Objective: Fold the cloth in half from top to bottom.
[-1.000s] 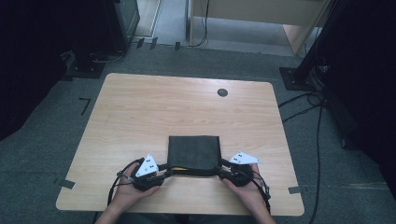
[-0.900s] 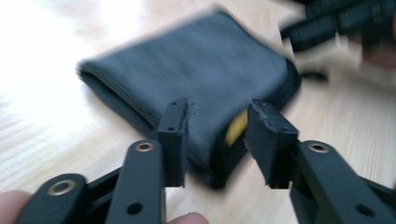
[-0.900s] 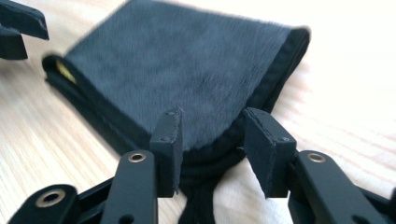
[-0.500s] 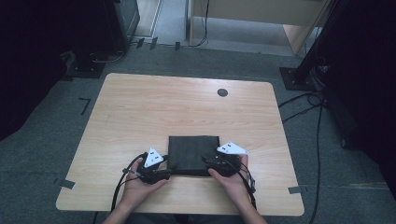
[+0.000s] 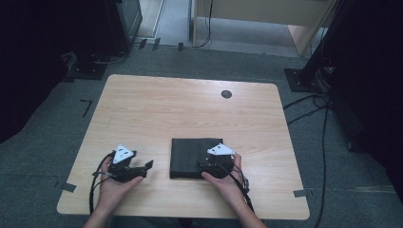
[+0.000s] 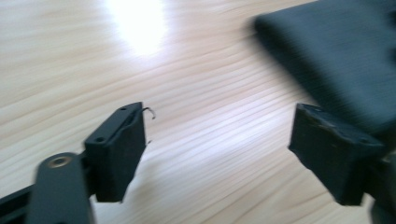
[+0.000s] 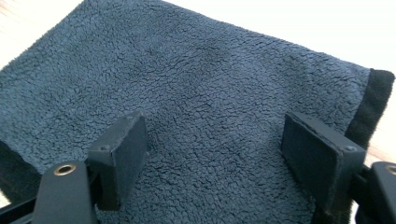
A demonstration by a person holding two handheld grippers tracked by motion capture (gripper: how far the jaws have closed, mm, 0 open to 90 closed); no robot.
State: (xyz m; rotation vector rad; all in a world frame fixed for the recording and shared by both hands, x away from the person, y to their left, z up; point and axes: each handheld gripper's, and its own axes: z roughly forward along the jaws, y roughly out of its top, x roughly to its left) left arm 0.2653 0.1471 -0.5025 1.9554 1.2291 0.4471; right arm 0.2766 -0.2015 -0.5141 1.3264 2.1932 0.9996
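Note:
A dark folded fleece cloth [image 5: 190, 154] lies on the wooden table [image 5: 190, 109] near its front edge. My right gripper [image 5: 211, 166] hovers over the cloth's near right part. In the right gripper view its jaws stand open over the fleece [image 7: 210, 88] without pinching it, and they have just been opening. My left gripper [image 5: 145, 168] sits left of the cloth, apart from it. In the left gripper view my left gripper [image 6: 217, 154] is open over bare wood with the cloth's edge [image 6: 336, 56] at the upper right. Its jaws have also just been opening, with nothing between them.
A round black grommet [image 5: 226, 94] is set in the table's far right part. Cables trail from both grippers over the front edge. Black stands [image 5: 304, 78] and loose cables lie on the floor beside the table.
Both grippers' jaws have opened wider. The left gripper has pulled away to the left, off the cloth's edge. The right gripper has shifted left over the cloth.

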